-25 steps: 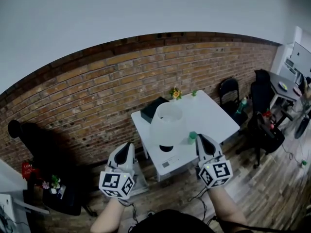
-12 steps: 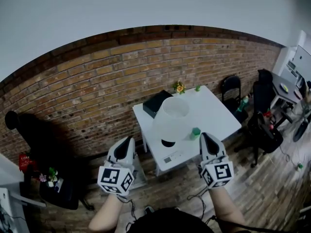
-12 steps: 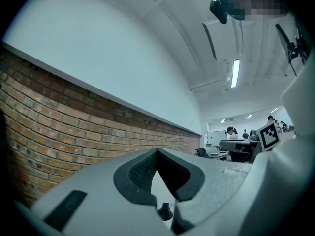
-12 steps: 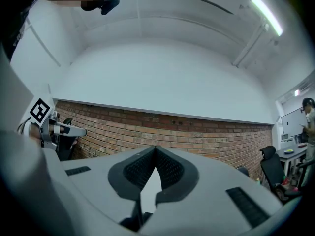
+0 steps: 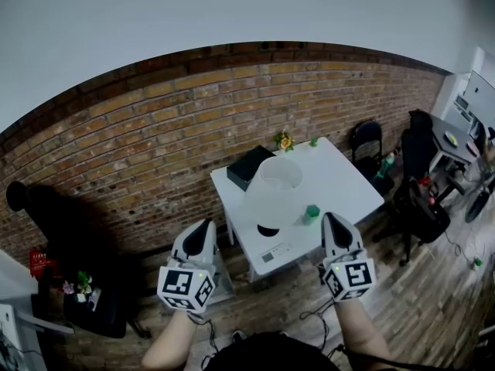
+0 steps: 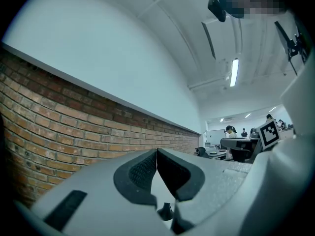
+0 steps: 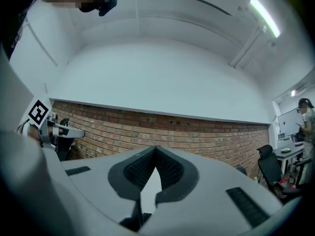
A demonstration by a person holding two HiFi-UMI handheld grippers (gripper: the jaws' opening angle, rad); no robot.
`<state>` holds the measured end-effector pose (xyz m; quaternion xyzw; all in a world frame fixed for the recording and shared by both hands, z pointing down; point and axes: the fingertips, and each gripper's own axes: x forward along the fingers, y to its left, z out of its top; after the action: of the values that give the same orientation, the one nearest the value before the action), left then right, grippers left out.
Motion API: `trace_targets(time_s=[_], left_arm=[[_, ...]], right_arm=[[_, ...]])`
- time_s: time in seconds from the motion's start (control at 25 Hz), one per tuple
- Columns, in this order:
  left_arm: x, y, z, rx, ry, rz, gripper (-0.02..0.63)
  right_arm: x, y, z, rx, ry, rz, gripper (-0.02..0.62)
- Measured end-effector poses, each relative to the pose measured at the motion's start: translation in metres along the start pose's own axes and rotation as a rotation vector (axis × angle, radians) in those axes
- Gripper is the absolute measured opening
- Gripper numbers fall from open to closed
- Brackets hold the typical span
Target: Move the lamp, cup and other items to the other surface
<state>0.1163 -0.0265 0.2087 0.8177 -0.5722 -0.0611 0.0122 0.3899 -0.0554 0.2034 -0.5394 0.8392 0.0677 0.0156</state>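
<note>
On the white table (image 5: 344, 182) stand the lamp (image 5: 272, 188), green cup (image 5: 312, 213), black box (image 5: 249, 166) and flowers (image 5: 285, 141), with left gripper (image 5: 203, 230) and right gripper (image 5: 331, 221) pressed together, empty, before it; origin or destination surface undetermined.

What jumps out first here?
A big white lamp stands on a small white table against a brick wall, with a green cup to the right of its base. Nearer the camera, the left gripper and right gripper are held short of the table, jaws together and empty.
</note>
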Motion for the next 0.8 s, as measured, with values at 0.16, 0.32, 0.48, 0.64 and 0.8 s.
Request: trace_targets(time_s=[0.16,0.32,0.48,0.64,0.8], left_arm=[[0.001,-0.004,0.002,0.012,-0.007,-0.008,0.006],[0.000,-0.004,0.006,0.015,-0.014,-0.004,0.006],[-0.002,-0.004,0.005,0.012,-0.010,0.001,0.006],[-0.005,-0.004,0.004,0.027,-0.012,0.003,0.006],[-0.008,-0.002,0.004,0.021,-0.009,0.008,0.006]], right_arm=[[-0.003,0.001,0.003,0.010,-0.014,0.001,0.003],[-0.005,0.004,0.010,0.024,-0.030,0.017,0.003],[-0.005,0.011,0.013,0.017,-0.038,0.041,0.002],[-0.005,0.015,0.015,0.016,-0.038,0.048,0.002],[-0.005,0.018,0.015,0.015,-0.035,0.054,0.003]])
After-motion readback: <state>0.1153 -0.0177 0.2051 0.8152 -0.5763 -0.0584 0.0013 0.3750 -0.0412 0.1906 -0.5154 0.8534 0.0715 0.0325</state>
